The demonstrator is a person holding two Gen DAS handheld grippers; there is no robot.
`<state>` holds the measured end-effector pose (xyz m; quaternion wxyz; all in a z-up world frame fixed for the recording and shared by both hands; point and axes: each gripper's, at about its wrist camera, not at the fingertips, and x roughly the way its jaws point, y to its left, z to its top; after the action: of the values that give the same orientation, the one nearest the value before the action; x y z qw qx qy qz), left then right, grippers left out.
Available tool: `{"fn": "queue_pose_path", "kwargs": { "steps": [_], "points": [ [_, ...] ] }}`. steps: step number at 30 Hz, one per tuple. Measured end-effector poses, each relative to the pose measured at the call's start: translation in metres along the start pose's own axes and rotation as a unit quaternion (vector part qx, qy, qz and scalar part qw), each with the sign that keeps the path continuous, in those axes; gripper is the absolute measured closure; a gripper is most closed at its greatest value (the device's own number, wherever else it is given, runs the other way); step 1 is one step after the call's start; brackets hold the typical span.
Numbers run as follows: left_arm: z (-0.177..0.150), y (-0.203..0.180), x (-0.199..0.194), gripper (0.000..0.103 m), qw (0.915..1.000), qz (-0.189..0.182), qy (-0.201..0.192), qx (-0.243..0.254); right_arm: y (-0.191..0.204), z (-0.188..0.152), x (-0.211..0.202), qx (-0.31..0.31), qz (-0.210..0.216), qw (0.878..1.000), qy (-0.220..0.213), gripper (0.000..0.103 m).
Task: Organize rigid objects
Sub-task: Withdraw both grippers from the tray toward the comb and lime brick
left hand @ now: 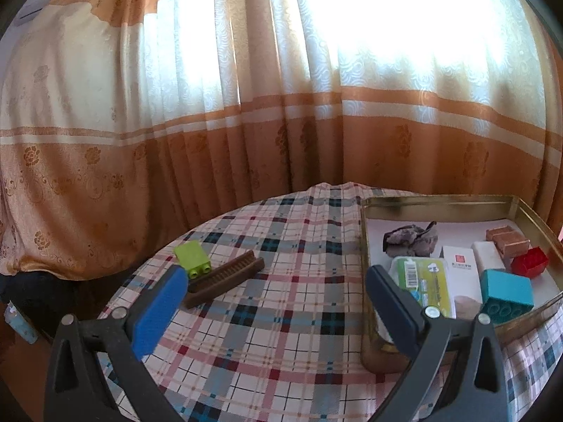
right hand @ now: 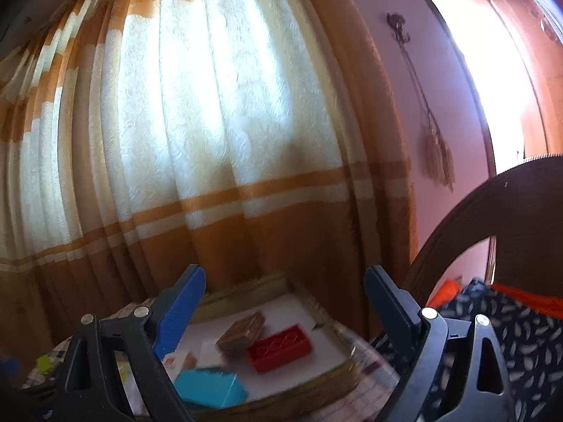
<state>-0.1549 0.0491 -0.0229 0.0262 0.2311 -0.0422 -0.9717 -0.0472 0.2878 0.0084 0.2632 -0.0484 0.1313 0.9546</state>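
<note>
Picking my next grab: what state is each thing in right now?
left gripper: open, empty
right gripper: open, empty
green brick: on tablecloth, against the comb
brown comb: flat on tablecloth, outside tin
gold tin: lidless, part filled
red brick: in tin
teal brick: in tin

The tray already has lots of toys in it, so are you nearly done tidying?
Nearly. The tray already holds the teal block, red block and boxes. Both grippers are open, holding nothing. The green block and brush remain on the tablecloth.
</note>
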Motion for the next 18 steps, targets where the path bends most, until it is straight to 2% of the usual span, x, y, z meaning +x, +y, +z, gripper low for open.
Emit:
{"fn": "queue_pose_path", "kwargs": {
  "steps": [2,18],
  "points": [
    [-0.001,0.001,-0.001,0.000,1.0000,-0.003,0.002,0.001,0.007,-0.005,-0.003,-0.002,0.007,1.000,0.017,0.010],
    [-0.004,0.014,0.004,0.001,0.9992,-0.002,0.022,-0.033,0.058,-0.022,-0.034,-0.070,0.077,0.994,0.024,0.010]
  ]
}}
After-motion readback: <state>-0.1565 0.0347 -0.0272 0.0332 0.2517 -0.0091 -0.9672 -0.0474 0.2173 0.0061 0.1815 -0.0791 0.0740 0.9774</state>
